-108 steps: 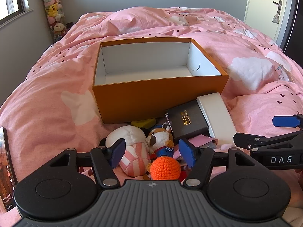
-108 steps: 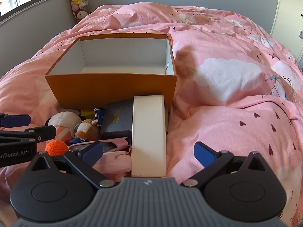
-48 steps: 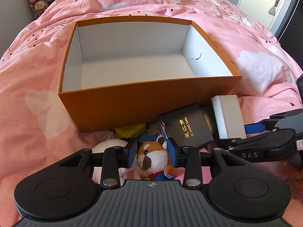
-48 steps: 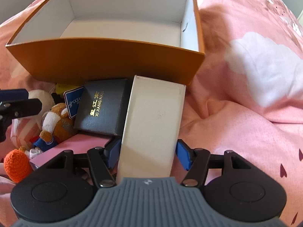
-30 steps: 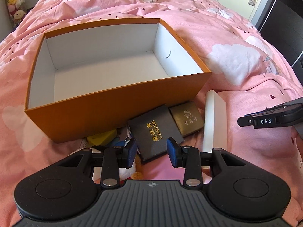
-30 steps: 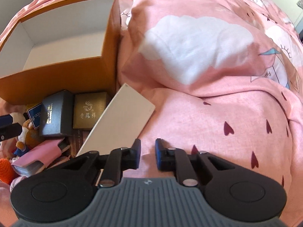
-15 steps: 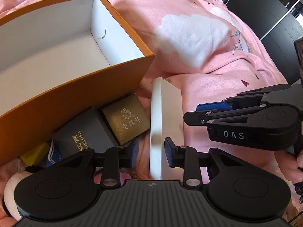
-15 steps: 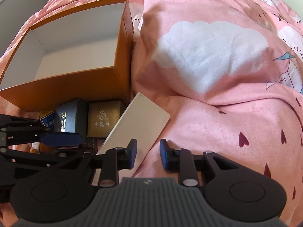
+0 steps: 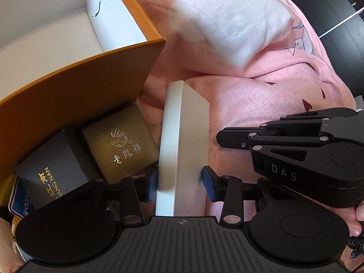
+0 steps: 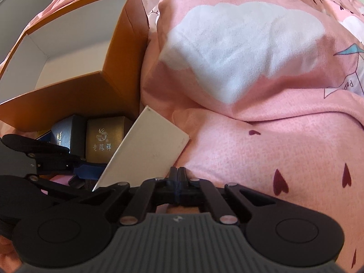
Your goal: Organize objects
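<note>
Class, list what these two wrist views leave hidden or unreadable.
- White box, near end: hidden behind the left gripper body, left wrist view.
- Black box lettering: partly covered by the same gripper.
- Orange box floor: cut off at the frame edge, right wrist view.

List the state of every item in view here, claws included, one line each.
Left claw: shut on the white box.
Right claw: shut, holding nothing.
White box: tipped on its long edge on the duvet.
Orange box: open, nothing visible inside.
Gold box: closed, beside the orange box.
Black box: closed, tilted.
</note>
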Demonstrator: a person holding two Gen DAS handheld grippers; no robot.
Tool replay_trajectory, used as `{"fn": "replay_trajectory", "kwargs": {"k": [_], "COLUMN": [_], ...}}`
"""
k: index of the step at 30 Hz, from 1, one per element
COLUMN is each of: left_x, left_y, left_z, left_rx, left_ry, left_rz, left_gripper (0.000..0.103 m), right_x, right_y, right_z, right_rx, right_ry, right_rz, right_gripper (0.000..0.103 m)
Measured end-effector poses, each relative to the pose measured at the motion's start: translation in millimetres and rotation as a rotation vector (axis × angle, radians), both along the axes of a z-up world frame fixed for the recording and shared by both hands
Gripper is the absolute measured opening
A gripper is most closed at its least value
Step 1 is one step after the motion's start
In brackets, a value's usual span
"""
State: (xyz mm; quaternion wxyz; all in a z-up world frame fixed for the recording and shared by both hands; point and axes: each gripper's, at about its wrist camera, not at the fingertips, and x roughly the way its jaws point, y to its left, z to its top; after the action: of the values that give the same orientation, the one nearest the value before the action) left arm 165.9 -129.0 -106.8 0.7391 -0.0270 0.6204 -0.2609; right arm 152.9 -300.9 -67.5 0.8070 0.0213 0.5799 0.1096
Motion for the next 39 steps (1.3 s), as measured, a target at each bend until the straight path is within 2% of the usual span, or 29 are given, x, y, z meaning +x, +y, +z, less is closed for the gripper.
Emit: {"fn": "replay_trajectory", "kwargs": {"k": [6,8,11,13,17,21,26,31,39], "left_x": [-10.8,-16.5,-24.5,-31.6,-40.2,-53.3,-67.1,-74.0,-59.9], "left_y": [12.4,19.7,34.7,48.6,63.0,77.5,87.1,100.8,107.0], "left_z": [19.9,29.8,47.6,63.9,92.8,106.9,106.3,91.4,80.3], "left_rx": [-0.009,-0.001,-0.01,-0.029,-0.037,0.004,0.085,0.174,0.155], "left_ry": [-0.053,-0.081,-0.119,-0.143,-0.212,-0.263,-0.313,-0.305,-0.222], "left_rz": [0.035,0.052,0.077,0.095,0.122,0.139,0.142,0.164,0.162], "left_gripper": [0.033,0.032,0.032,0.031,0.031,0.031,0.031,0.031,0.032], "right_x": [0.6,0.3,-0.5,-0.8,-0.2,3.8,12.5,22.3,35.7], "right_y": [-2.3,-1.5,3.8,8.1,18.3,32.6,62.4,81.2,94.5], "right_z": [4.5,9.1,16.2,20.6,24.8,21.5,11.1,3.2,-14.5], "right_rx": [0.03,0.046,0.063,0.084,0.099,0.115,0.101,0.072,0.063], "right_ry": [-0.004,-0.01,-0.026,-0.036,-0.043,-0.036,-0.014,-0.004,0.032], "right_rz": [0.012,0.019,0.026,0.031,0.058,0.077,0.119,0.143,0.119], "right_gripper": [0.0,0.005,0.017,0.033,0.041,0.052,0.056,0.056,0.058]}}
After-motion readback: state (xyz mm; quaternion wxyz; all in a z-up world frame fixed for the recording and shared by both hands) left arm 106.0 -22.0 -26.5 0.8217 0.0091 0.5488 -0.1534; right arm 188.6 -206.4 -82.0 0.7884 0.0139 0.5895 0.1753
